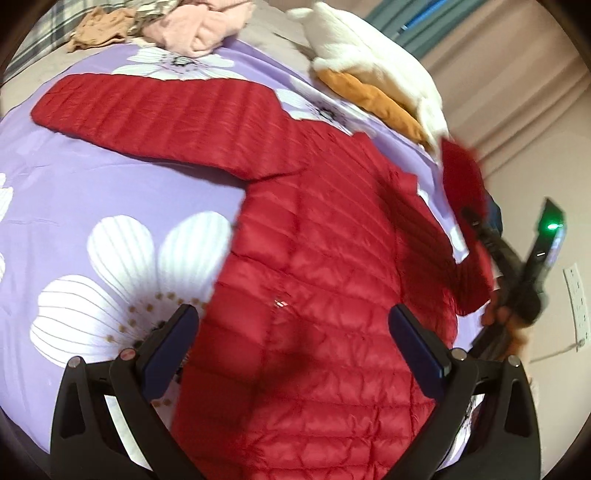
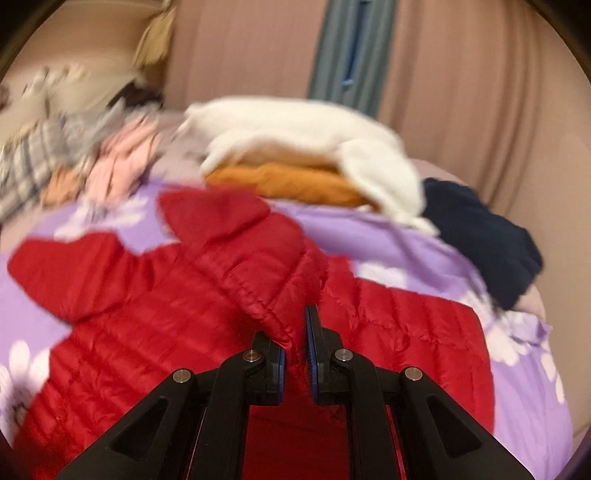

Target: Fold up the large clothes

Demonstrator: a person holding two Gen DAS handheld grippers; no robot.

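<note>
A red quilted puffer jacket [image 1: 314, 258] lies flat on the purple flowered bedspread [image 1: 92, 184], one sleeve [image 1: 155, 118] stretched out to the far left. My left gripper [image 1: 291, 332] is open and empty, hovering over the jacket's lower body. My right gripper [image 2: 295, 350] is shut on the jacket's other sleeve [image 2: 240, 251] and holds it lifted over the body. In the left wrist view the right gripper [image 1: 480, 229] shows at the right with the red sleeve end [image 1: 461, 177] raised and blurred.
Folded white and orange clothes [image 1: 373, 77] are stacked at the far right of the bed, a dark navy garment [image 2: 480, 232] beside them. Pink and tan clothes [image 1: 192, 33] lie heaped at the far edge. Curtains [image 2: 461, 92] hang behind.
</note>
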